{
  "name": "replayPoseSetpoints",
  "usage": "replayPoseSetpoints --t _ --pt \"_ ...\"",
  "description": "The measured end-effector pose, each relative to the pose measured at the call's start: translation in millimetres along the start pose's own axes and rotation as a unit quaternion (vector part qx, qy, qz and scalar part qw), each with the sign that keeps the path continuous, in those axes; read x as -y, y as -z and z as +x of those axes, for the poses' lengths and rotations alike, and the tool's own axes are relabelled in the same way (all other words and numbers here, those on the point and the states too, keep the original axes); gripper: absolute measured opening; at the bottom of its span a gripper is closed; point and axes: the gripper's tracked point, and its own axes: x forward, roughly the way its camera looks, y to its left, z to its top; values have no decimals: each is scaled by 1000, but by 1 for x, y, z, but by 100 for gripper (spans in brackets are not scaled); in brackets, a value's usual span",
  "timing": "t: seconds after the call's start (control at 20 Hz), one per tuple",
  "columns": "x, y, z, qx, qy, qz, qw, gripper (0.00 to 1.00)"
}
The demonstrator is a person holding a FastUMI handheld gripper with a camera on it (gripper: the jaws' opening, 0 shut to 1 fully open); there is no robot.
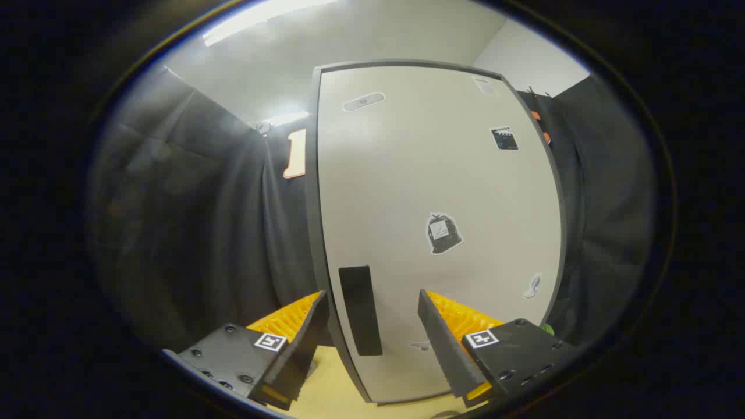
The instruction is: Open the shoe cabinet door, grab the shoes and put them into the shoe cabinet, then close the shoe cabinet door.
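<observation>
**Operator:** Gripper view check. What is the two-finger gripper (372,337) doing?

**Technician:** It is standing open, holding nothing. Its two fingers are pointing forward, level with each other, spread wide. The dark upright rectangular handle (360,310) of the pale grey flat-panel shoe cabinet door (436,174) is lying between them, nearer the left finger than the right and just beyond the fingertips. No contact with it can be confirmed.

**Operator:** Which relation is governing the next move?

**Technician:** The handle's long axis is running vertically, while the gap between the fingers is running side to side, so the fingers are already straddling it crosswise. The handle is sitting close to the door's left edge, low on the panel. Judging from this, the step in hand is opening the door: a short advance, then closure on the handle.

**Operator:** Surroundings?

**Technician:** The door is appearing closed inside its dark frame, with small stickers (444,233) scattered over it. Light wooden flooring (326,378) is showing beneath the fingers. Black cloth is hanging either side.
</observation>
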Motion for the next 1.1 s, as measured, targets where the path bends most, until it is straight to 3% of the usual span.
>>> replayPoseSetpoints --t 0.85,1.1 --pt "-3 18 31 -18 11 -1 1000 95" --pt "-4 22 39 -23 11 -4 1000 71"
